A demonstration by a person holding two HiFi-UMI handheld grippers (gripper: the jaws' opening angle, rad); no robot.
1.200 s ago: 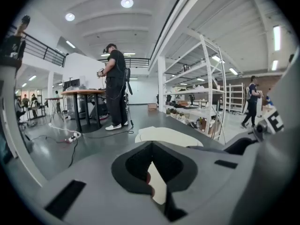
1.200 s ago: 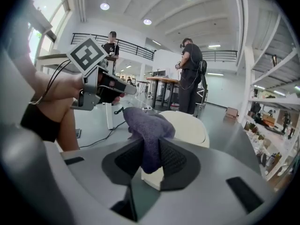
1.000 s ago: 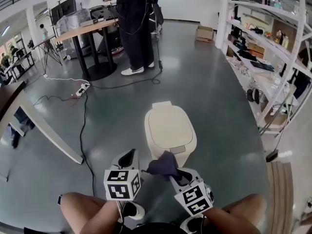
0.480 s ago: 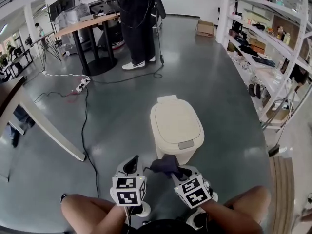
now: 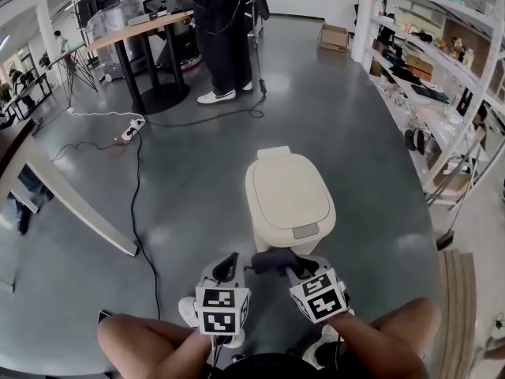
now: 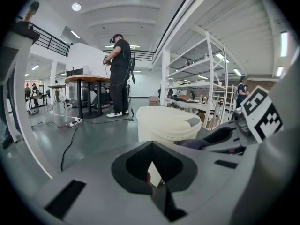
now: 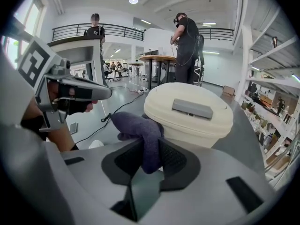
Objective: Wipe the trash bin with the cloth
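A cream trash bin [image 5: 286, 196] with a shut lid and a grey front tab stands on the grey floor just ahead of both grippers. My right gripper [image 5: 278, 267] is shut on a dark purple cloth [image 5: 271, 260], held low in front of the bin's front face. In the right gripper view the cloth [image 7: 139, 131] bunches out of the gripper [image 7: 150, 149], with the bin [image 7: 187, 121] close behind; I cannot tell if they touch. My left gripper [image 5: 229, 264] hangs beside it on the left, shut and empty [image 6: 151, 146], with the bin [image 6: 164, 125] ahead.
A person [image 5: 221, 30] stands at the back by a round table [image 5: 146, 30]. A black cable [image 5: 134, 196] and a power strip [image 5: 130, 140] lie on the floor to the left. Shelving [image 5: 430, 77] lines the right side. A slanted table edge [image 5: 71, 204] sits left.
Both grippers have shifted a little to the right, with the cloth still in the right one. The bin now shows slightly further right in the head view.
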